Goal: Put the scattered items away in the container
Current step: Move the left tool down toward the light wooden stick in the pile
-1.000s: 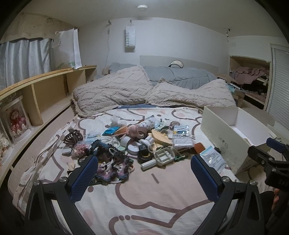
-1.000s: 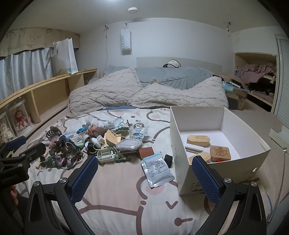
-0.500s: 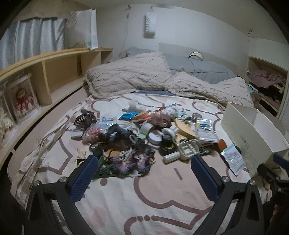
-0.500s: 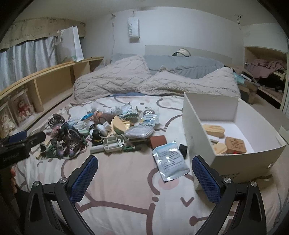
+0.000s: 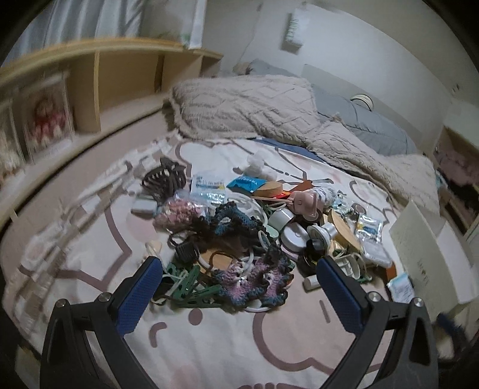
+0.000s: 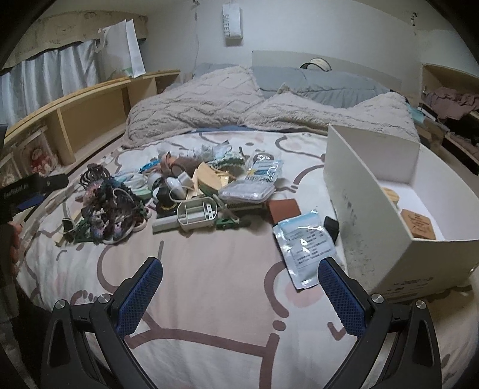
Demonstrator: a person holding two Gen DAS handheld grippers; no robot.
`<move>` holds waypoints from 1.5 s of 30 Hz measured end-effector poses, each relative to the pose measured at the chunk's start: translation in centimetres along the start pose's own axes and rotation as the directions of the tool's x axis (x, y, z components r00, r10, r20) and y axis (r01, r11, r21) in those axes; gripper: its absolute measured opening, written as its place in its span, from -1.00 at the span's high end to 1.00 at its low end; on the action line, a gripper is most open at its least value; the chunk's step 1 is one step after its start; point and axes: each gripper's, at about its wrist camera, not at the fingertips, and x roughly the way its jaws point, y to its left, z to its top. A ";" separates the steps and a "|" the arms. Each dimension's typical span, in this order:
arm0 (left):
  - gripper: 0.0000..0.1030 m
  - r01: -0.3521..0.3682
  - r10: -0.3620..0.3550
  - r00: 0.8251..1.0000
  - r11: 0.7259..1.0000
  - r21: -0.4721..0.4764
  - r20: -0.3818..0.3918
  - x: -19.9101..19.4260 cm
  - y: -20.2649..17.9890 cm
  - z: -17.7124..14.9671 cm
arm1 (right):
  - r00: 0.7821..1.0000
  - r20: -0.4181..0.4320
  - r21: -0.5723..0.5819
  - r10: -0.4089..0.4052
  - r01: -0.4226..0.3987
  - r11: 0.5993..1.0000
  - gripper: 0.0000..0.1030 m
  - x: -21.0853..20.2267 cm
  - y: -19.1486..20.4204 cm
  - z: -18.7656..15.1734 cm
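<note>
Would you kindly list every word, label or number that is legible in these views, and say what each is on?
"SWEET": on the hanging wall bag, printed vertically.
White lettering on the left gripper, seen in the right view: too blurred to read.
Print on the foil pouch: too small.
Engraving on the wooden coaster in the box: illegible.
Marks on the box wall: unreadable.

Both grippers hang above the bed [image 6: 227, 299], each with its jaws spread wide and nothing between the blue pads. The left gripper [image 5: 239, 287] points down at the near edge of the bed's cluttered middle, its fingertips low and close to the sheet without touching it. The right gripper [image 6: 239, 287] sits further toward the right side of the bed, tilted forward over bare sheet. From the right wrist view, the left gripper's black body shows at the bed's left edge, with part of a hand [image 6: 13, 248] beneath it.
</note>
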 end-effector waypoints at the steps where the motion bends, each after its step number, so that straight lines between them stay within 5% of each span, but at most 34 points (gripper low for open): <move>1: -1.00 0.008 -0.008 1.000 1.000 -0.015 -0.015 0.4 0.2 0.1 | 1.000 -0.006 0.001 0.001 -0.001 1.000 -1.00 0.2 0.0 0.0; 19: -1.00 -0.033 -0.013 0.982 0.971 -0.238 -0.189 5.5 6.9 -0.7 | 0.986 -0.157 -0.014 0.055 -0.058 0.998 -1.00 5.6 0.2 0.4; 28: -1.00 -0.149 0.094 0.970 0.958 -0.244 -0.223 6.9 8.8 -2.2 | 0.974 -0.226 -0.091 0.030 -0.052 0.994 -1.00 8.9 0.8 0.5; 33: -1.00 -0.093 0.017 0.977 0.930 -0.356 -0.212 7.0 10.7 -3.0 | 0.973 -0.229 -0.137 -0.008 -0.024 0.990 -1.00 10.2 1.1 0.6; 42: -1.00 -0.178 0.134 0.972 0.957 -0.228 -0.195 7.4 8.5 -3.8 | 0.970 -0.231 -0.055 -0.079 0.068 0.996 -1.00 11.3 -0.2 0.1; 45: -1.00 -0.165 0.120 0.976 0.951 -0.262 -0.180 7.3 8.9 -3.8 | 0.974 -0.212 -0.001 -0.077 0.079 0.997 -1.00 11.2 -0.7 0.4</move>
